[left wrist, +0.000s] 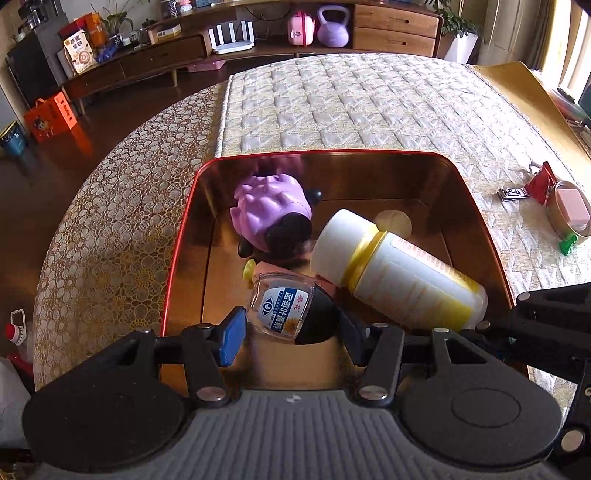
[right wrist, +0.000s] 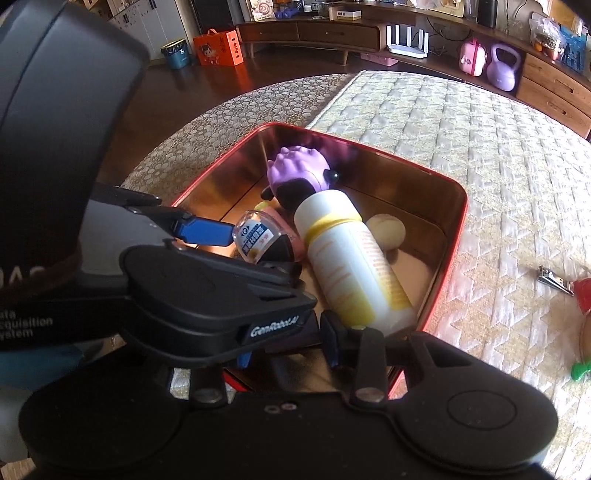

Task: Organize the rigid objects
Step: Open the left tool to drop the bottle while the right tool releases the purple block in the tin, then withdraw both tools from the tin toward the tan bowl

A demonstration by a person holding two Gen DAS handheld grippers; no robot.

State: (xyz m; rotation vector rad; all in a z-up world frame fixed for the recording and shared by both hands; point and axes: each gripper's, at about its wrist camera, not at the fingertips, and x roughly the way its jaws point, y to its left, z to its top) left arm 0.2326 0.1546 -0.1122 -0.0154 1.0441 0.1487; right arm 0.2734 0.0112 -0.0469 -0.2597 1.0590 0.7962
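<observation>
A red tin (left wrist: 177, 258) with a gold inside sits on the quilted bed; it also shows in the right wrist view (right wrist: 454, 236). In it lie a purple toy (left wrist: 269, 210), a white and yellow bottle (left wrist: 399, 273) and a small round cream object (left wrist: 393, 221). My left gripper (left wrist: 291, 332) holds a small clear bottle with a black cap (left wrist: 291, 314) between its blue pads, low over the tin's near side; that bottle also shows in the right wrist view (right wrist: 258, 240). My right gripper (right wrist: 288, 354) hangs at the tin's near edge, its fingers apart and empty.
On the bed right of the tin lie nail clippers (left wrist: 511, 192), a red packet (left wrist: 541, 182), a round tin with a pink block (left wrist: 570, 212) and a green piece (left wrist: 567, 243). A wooden cabinet (left wrist: 395, 29) stands beyond the bed.
</observation>
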